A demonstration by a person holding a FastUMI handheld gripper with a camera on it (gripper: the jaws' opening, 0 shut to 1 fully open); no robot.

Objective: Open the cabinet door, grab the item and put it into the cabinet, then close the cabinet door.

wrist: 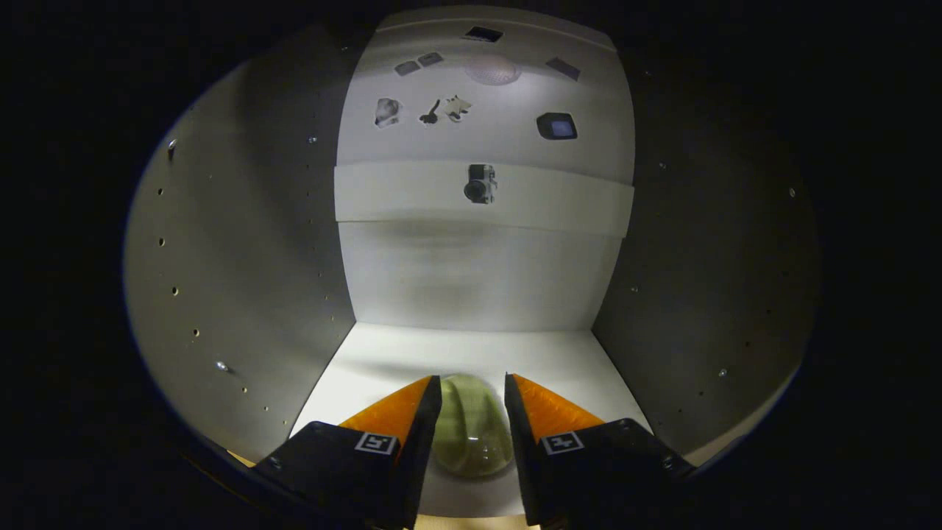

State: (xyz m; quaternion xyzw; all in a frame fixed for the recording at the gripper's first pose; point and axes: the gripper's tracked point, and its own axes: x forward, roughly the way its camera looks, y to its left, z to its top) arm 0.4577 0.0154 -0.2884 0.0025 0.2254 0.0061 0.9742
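The cabinet (pixel 243 280) is seen from inside its open front: 2 side walls drilled with peg holes, a pale back wall, and a white shelf floor (pixel 412 353) below. Higher up, a shelf (pixel 412 199) is fixed across the back, and small stickers are dotted over the back panel above it. The item (pixel 472 430), a rounded, glossy green thing, lies on the shelf floor between the fingers of the gripper (pixel 472 397). The fingers are set close on its 2 flanks, apparently pinching it. Its curved, shiny surface is judged slippery and probably light; a hold across its widest part would be safest.
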